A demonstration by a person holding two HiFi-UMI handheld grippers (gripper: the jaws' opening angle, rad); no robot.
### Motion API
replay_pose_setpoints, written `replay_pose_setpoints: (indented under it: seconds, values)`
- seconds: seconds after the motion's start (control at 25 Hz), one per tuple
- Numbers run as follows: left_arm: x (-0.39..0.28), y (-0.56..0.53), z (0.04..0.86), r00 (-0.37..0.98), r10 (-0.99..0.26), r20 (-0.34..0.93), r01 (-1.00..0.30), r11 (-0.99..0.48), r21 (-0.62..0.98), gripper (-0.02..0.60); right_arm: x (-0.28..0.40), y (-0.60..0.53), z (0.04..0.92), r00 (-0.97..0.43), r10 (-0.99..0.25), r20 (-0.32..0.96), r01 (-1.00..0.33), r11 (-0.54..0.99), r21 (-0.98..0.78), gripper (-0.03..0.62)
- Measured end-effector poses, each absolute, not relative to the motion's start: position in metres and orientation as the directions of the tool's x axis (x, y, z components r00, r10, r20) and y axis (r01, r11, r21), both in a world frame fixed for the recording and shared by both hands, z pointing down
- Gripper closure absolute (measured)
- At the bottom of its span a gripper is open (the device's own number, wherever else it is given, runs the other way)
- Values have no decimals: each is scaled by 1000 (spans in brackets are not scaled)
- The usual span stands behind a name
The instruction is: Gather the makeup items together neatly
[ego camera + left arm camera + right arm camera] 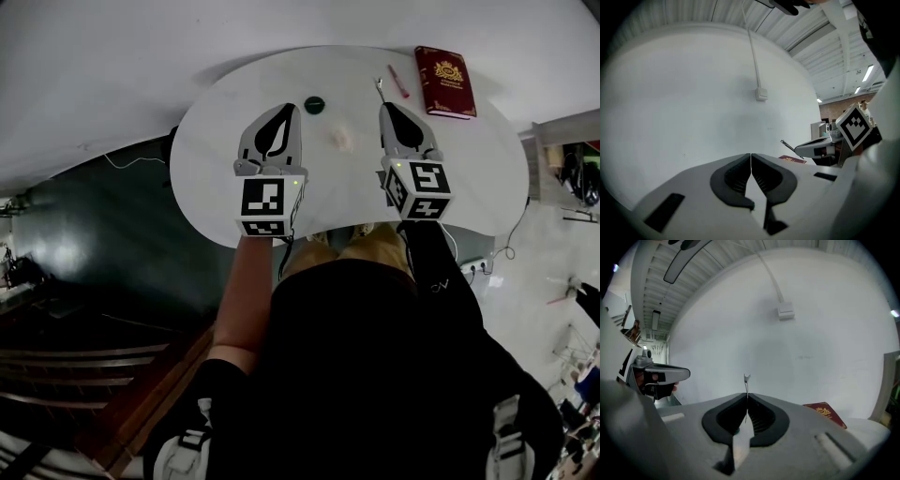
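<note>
Shows two hand-held grippers above a white round table [216,141], with trouble most likely on the right. Could clip the dark red gold-crested case [445,82] near the far right edge on a wide swing. Finds the left gripper [284,111] pressed shut on nothing, so offering no help to steady anything. Has the right gripper [386,106] pinched on a thin metal tool [746,379], gripped only at the very tips. May let it twist or slip out under a jolt. May also scatter the small cream item [341,139] at table centre, the dark green round piece [314,105] beyond the left gripper, or the red pencil [398,82] beside the case, when setting the tool down among them. Leaves the near table edge covered by the person's body and the grippers' marker cubes. Cannot settle from these views whether the case is a palette or a book, nor what the cream item is. Hides the tool's lower part between the jaws and gives only a forked tip, too fine to name.
</note>
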State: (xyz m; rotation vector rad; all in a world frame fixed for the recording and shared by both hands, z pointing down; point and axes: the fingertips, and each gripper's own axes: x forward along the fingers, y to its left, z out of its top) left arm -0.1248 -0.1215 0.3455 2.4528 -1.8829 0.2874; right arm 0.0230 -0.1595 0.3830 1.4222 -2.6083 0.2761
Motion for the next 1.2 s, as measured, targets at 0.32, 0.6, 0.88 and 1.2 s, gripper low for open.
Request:
replay_pose_setpoints:
  seconds: [0.32, 0.6, 0.88, 1.2]
  values:
    - [-73, -153, 343, 211, -963, 171, -967, -230, -106, 571, 80, -190, 389, -545, -809, 221, -839, 526, -140, 583]
    - [-49, -169, 343, 190, -968, 167, -974, -207, -96, 571, 100, -213, 400, -573, -790, 220, -819, 537, -204, 583]
    - [-55, -181, 348, 174, -967, 185, -974, -197, -114, 571, 90, -227, 405, -580, -781, 231, -813, 540, -218, 583]
    - [-83, -195, 363, 172, -959, 224, -972, -203, -121, 571, 60, -237, 479, -542, -733, 413, -839, 501, -213, 583]
